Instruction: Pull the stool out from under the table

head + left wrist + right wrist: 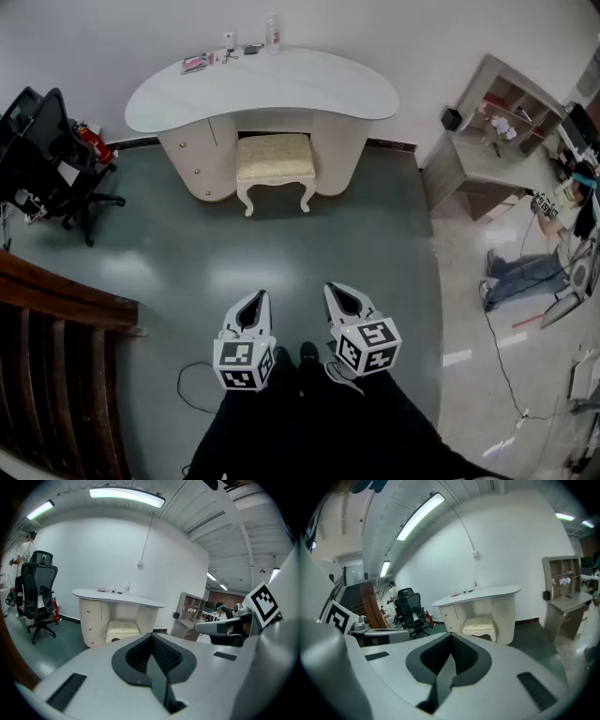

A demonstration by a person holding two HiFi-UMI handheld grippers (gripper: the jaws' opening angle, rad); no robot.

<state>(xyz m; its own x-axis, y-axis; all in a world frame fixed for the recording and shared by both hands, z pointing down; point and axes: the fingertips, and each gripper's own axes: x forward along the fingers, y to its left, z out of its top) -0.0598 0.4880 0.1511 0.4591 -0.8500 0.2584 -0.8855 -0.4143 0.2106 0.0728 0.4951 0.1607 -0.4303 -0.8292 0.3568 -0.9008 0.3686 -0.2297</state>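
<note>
A cream stool (pixel 275 159) with a padded seat and curved legs sits partly tucked under a white curved dressing table (pixel 309 89) against the far wall. It also shows far off as the stool (pixel 123 628) in the left gripper view and the stool (pixel 478 624) in the right gripper view. My left gripper (pixel 256 302) and right gripper (pixel 339 295) hang side by side near my legs, well short of the stool. Both are shut with nothing between the jaws.
A black office chair (pixel 52 155) stands at the left, with a dark wooden stair rail (pixel 56 309) below it. A shelf desk (pixel 487 141) and a person sitting on the floor (pixel 530 272) are at the right. Small bottles (pixel 272 36) stand on the tabletop. A cable (pixel 192 389) lies on the green floor.
</note>
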